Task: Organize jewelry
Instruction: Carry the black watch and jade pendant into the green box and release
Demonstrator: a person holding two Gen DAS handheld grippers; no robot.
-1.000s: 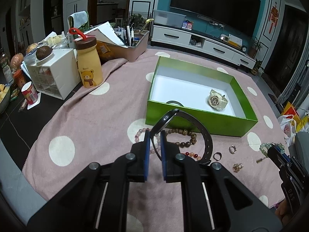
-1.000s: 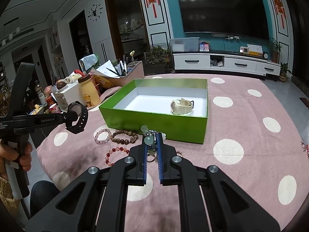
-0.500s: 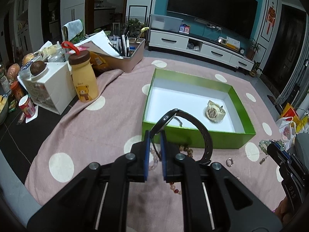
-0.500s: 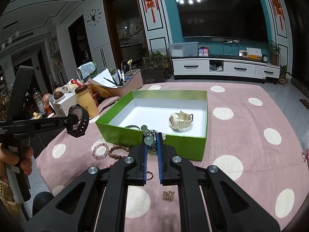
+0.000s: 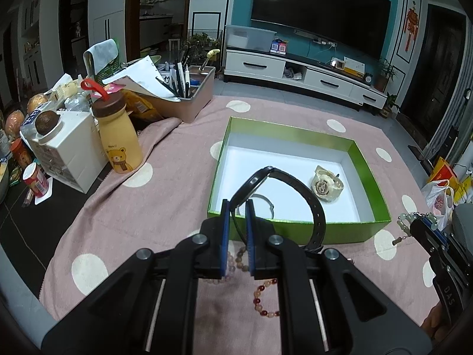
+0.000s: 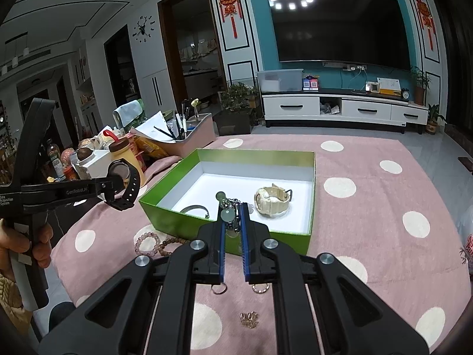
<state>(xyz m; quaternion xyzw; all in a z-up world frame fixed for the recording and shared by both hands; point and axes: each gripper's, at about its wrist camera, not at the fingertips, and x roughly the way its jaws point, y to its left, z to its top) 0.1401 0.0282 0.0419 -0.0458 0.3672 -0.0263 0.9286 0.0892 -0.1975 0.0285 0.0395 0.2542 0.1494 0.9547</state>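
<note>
On the pink polka-dot tablecloth (image 5: 183,159) an open green box (image 5: 366,159) with a white floor stood at centre, its near wall facing both cameras. Left gripper (image 5: 236,207): blue pads clamped on the strap of a black wristwatch (image 5: 295,186), held in the air just short of the box's near wall, the strap arching rightward over that wall. Right gripper (image 6: 232,216): jaws clenched on a green bead bracelet (image 6: 226,211) with a dangling chain, poised at the near wall's upper edge; in the left view this gripper (image 5: 425,222) sat well to the right of the box's near right corner. Inside the box, a cream wristwatch (image 6: 272,201) lay right of centre and a silver bangle (image 6: 193,208) lay against the near wall; the far half of the white floor was bare. Between the near wall and the grippers lay a pale pink bead bracelet (image 6: 146,242), a brown bead bracelet (image 6: 174,241) and a red-and-orange bead bracelet (image 5: 261,298). Nearer the right camera lay a plain ring (image 6: 218,289), a gold ring (image 6: 260,288) and a small gold trinket (image 6: 249,319). The cloth right of the box was open. Left of it crowded a bear-print bottle (image 5: 118,136), a white drawer unit (image 5: 71,151) and a stationery tray (image 5: 189,100). A hand (image 6: 29,242) gripped the left handle.
</note>
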